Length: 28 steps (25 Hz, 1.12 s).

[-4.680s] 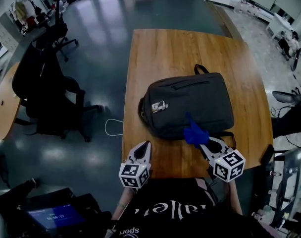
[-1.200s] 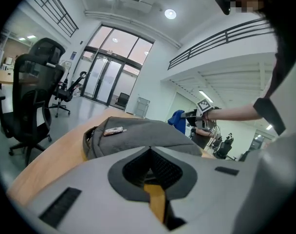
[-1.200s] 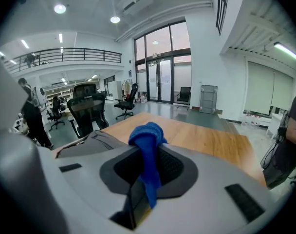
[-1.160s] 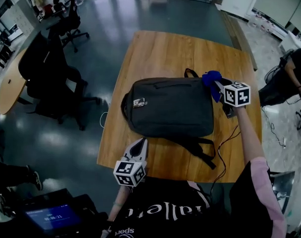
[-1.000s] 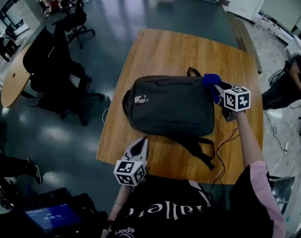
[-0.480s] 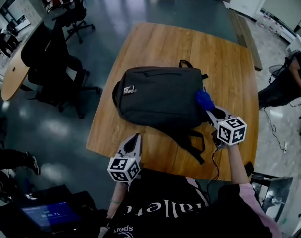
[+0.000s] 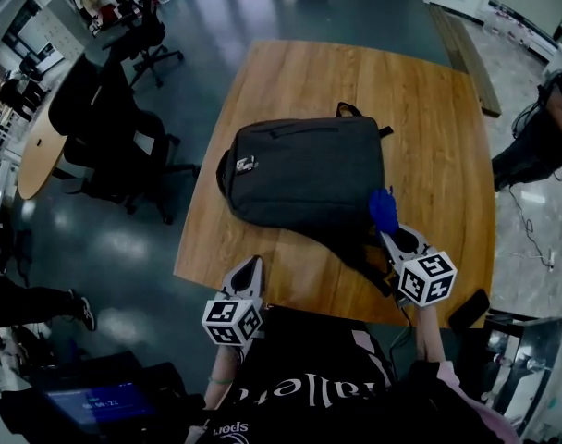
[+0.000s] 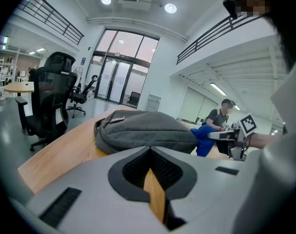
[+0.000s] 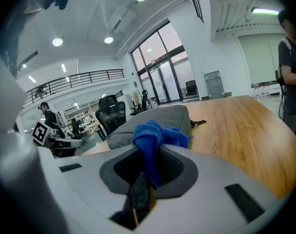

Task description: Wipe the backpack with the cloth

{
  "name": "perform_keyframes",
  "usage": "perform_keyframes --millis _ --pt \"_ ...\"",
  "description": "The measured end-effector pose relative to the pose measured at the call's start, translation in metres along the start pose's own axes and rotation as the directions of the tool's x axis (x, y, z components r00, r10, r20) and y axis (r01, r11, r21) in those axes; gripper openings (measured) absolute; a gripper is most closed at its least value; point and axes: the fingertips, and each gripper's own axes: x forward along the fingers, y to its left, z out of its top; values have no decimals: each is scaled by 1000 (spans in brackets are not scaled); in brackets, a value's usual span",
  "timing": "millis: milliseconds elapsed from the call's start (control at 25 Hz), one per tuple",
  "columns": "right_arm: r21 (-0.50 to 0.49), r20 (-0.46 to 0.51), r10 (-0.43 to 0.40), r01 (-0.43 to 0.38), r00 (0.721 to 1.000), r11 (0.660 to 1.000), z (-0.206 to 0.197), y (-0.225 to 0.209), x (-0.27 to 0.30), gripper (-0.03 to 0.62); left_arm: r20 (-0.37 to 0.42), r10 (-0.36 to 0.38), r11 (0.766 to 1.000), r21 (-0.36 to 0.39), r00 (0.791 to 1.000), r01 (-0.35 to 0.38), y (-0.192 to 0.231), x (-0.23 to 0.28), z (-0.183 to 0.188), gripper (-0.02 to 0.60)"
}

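Cloth (image 7: 384,211) is clamped in the right gripper (image 7: 393,239), at the backpack's (image 7: 304,174) near right corner. The bag's bulk lies ahead and leftward on the table (image 7: 429,109). The left gripper (image 7: 248,268) is held closed, empty, farther off.

Backpack (image 7: 304,174) blocks table (image 7: 433,109) centre; far, right side free.

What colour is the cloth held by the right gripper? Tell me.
Blue. The cloth shows best in the right gripper view.

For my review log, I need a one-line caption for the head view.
Right gripper holds a blue cloth at the backpack's right edge on a wooden table; left gripper shut, empty.
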Motion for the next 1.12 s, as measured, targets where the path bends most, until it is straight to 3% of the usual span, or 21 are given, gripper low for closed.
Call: perform_keyframes --millis 440,800,960,1120 --pt "72 24 -34 33 999 997 -27 78 2 55 3 -13 999 41 1000 13 53 -44 13 -2" --pt "214 131 -211 180 969 960 -47 163 -32 55 -23 -172 980 99 985 173 94 -92 8 -2" --pt "260 155 -255 209 954 943 -67 200 -54 55 -73 -255 957 123 964 262 91 -98 -10 -2" --pt "274 133 -289 245 948 930 -85 233 -74 55 -112 -349 923 131 930 362 73 -102 -21 -2"
